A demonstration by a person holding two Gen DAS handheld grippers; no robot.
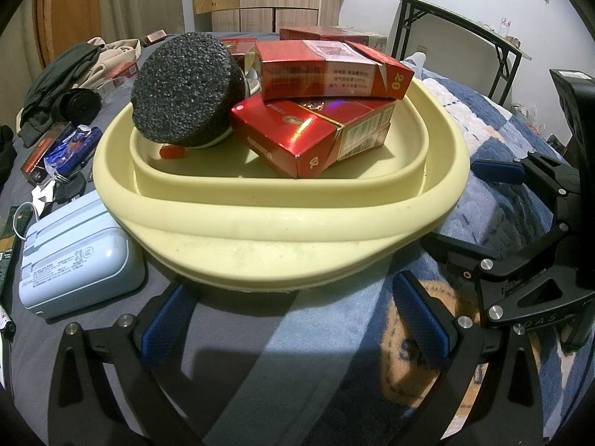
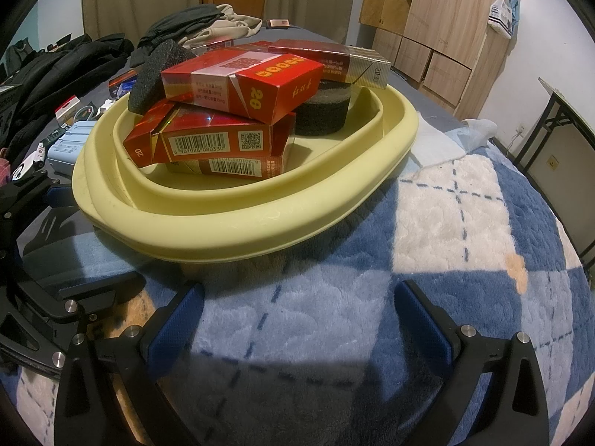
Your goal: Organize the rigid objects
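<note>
1. Cream-yellow basin sits on the bed, half on a blue-and-white plaid blanket, half on the grey sheet.
2. Inside it: red cigarette boxes stacked crookedly. Top box lies across a glossy lower box; the right wrist view shows a third, barcoded box underneath.
3. Black foam disc leans tilted on the basin's rim at 10 o'clock of the stack; a second foam disc stands at 2 o'clock (right wrist view only).
4. Left tool: blue-padded fingers spread apart, holding nothing, just short of the basin's near wall.
5. Right tool: fingers likewise apart, gripping nothing, over the blanket.
6. Pale blue case lies touching or just beside the basin at 8 o'clock; dark clothes heaped beyond.
</note>
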